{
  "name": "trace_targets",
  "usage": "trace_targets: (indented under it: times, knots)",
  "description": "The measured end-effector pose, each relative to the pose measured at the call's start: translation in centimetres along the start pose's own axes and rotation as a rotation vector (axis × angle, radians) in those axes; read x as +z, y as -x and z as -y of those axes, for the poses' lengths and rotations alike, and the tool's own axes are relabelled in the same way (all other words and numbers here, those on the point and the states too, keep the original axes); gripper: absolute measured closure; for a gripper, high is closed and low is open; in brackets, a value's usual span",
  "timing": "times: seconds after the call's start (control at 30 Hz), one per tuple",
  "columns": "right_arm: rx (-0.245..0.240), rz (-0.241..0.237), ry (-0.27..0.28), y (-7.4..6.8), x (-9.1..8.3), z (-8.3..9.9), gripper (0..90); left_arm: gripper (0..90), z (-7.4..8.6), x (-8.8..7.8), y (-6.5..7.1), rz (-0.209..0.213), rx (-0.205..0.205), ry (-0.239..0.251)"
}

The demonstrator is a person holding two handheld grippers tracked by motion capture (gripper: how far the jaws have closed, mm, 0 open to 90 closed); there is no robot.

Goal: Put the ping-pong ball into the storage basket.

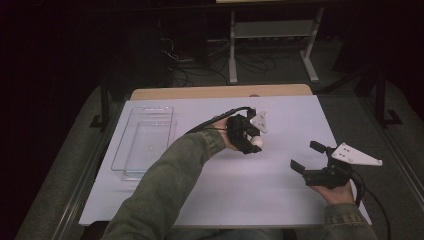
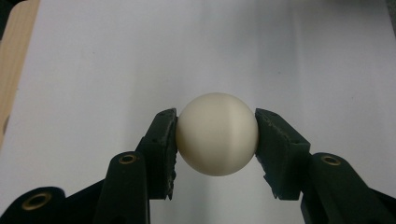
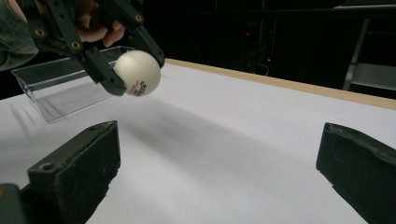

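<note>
While the left claw [image 1: 254, 142] clamps the white ball [image 1: 256, 141], the spread right claw [image 1: 306, 156] and clear tray [image 1: 144, 140] flank it.

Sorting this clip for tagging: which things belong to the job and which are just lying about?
In the job:
- white ball, clamped in the left tool, off the table
- clear tray, empty

Just about:
- right tool, open, holding nothing
- white shelf frame behind the table
</note>
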State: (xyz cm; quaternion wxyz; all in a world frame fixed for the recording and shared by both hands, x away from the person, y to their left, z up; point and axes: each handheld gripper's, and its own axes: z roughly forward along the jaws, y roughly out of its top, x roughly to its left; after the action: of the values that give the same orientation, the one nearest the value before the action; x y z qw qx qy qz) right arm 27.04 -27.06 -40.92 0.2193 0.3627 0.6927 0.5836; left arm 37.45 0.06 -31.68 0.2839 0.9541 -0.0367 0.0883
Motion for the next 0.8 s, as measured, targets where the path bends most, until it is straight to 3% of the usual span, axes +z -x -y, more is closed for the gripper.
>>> trace_targets:
  times: [0.3,0.8]
  knots:
    - [-0.003,0.003,0.004,0.0,0.0,0.0,0.0,50.9,0.0,-2.3,-0.2,-0.024,0.005,0.011]
    - [-0.001,0.004,-0.004,-0.1,0.0,0.0,0.0,51.0,1.2,-4.6,-0.2,-0.045,0.006,-0.028]
